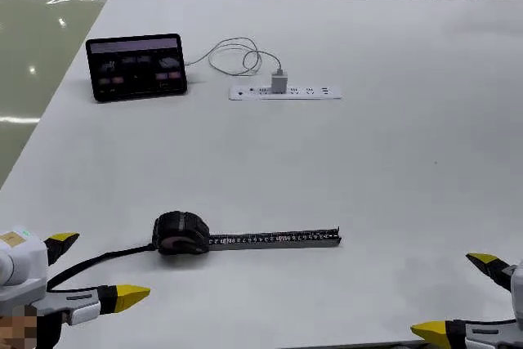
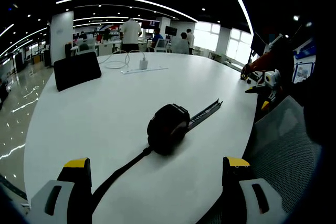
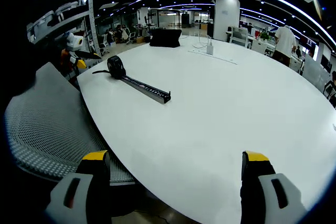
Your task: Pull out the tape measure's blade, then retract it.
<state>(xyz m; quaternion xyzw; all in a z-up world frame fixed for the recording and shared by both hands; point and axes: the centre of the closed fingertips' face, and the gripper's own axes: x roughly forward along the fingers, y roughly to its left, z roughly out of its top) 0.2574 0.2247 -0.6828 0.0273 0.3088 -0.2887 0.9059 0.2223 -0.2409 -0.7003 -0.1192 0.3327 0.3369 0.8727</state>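
Two grippers sit at the bottom edge of the head view, both with jaws spread wide and holding nothing: the left gripper (image 1: 106,265) in the lower left corner, the right gripper (image 1: 445,294) in the lower right. Just beyond the left one, a black wrist strap (image 1: 98,261) trails across the white table (image 1: 368,161) and passes between its jaws.

The strap leads to the tape measure (image 1: 181,233), a dark rounded case lying on the table at lower left of centre. Its blade (image 1: 274,239) is already drawn out and lies flat, running from the case toward the right of the frame, so the long axis goes straight across the picture – case at the left end, hook tip at the right. In the left gripper view the case (image 2: 168,127) lies dead ahead between the jaws and near. In the right gripper view the blade's tip (image 3: 165,97) is the closer end, yet well apart from the jaws. By my reading the left gripper is placed for the case and the right for the tip.

Graduations show along the blade, too small to read; no brand is legible on the case.

Farther up the frame lie a white power strip (image 1: 284,92) with a charger plugged in, and at upper left a tablet (image 1: 136,66) – its screen text cannot be made out.
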